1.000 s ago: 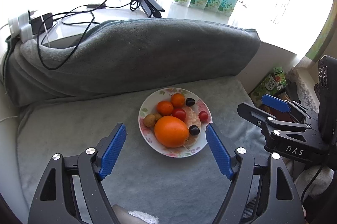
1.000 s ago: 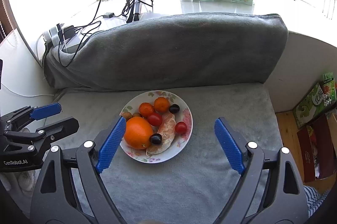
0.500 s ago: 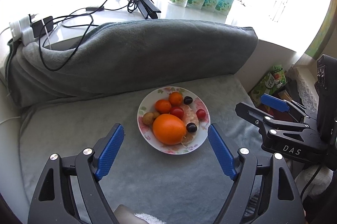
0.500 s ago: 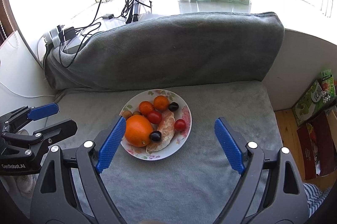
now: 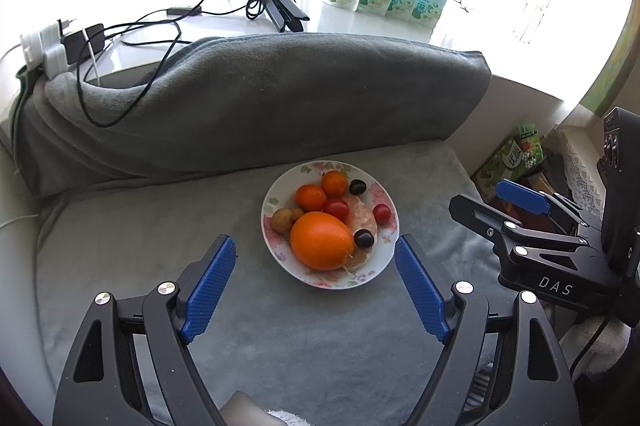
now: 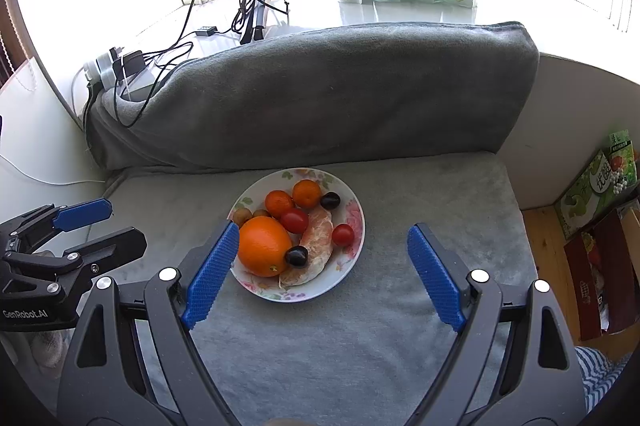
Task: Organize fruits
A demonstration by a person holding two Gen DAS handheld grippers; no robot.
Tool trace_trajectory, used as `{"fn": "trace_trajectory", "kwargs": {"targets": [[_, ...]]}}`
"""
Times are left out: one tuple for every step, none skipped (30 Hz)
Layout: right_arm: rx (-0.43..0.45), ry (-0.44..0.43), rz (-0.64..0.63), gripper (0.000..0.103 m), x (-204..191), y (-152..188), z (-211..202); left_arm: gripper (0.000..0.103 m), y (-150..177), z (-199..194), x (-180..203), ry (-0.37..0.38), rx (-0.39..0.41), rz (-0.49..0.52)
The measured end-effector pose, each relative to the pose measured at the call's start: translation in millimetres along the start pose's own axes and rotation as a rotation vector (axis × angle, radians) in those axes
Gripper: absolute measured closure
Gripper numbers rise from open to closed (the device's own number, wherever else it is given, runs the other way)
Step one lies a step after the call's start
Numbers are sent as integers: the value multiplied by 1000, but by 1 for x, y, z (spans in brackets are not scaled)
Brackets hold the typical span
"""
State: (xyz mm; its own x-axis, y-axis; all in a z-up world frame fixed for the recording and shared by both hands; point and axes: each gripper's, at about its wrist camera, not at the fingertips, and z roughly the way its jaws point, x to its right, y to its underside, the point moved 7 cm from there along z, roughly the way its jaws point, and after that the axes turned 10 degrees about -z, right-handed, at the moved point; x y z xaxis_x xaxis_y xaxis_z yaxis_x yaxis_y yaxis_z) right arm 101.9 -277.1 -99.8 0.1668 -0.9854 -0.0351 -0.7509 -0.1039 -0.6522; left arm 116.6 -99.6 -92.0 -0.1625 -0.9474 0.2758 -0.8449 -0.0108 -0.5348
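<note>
Grey fleece covers the cushion where a floral plate (image 5: pixel 385 258) holds the fruits: a big orange (image 5: pixel 321 246), two mandarins, cherry tomatoes, dark grapes and a peeled segment. The left gripper (image 5: pixel 316 278) and right gripper (image 6: pixel 322 266) hover just short of the plate, jaws wide, holding nothing

Our left gripper (image 5: pixel 316 254) and right gripper (image 6: pixel 322 246) share black slotted frames, silver screw heads and ribbed blue pads (image 6: pixel 212 268). White lettering reads "DAS" on the right one, "GenRobot.AI" on the left. A blue-striped sleeve (image 6: pixel 596 378) shows.
</note>
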Motion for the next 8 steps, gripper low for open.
{"fn": "trace_trajectory", "kwargs": {"targets": [[0, -2, -1, 15, 0, 0, 0, 21, 0, 0, 0, 0, -1, 1], [0, -2, -1, 15, -1, 0, 0, 21, 0, 0, 0, -1, 0, 2], [0, -1, -1, 15, -1, -1, 0, 21, 0, 0, 0, -1, 3, 2], [0, -2, -1, 15, -1, -1, 0, 21, 0, 0, 0, 1, 3, 2], [-1, -2, 0, 15, -1, -1, 0, 21, 0, -1, 0, 1, 3, 3], [-2, -2, 1, 15, -1, 0, 0, 21, 1, -1, 1, 0, 8, 7], [-3, -1, 2, 15, -1, 0, 1, 21, 0, -2, 1, 0, 14, 10], [-5, 0, 3, 15, 0, 1, 1, 21, 0, -2, 2, 0, 18, 11]]}}
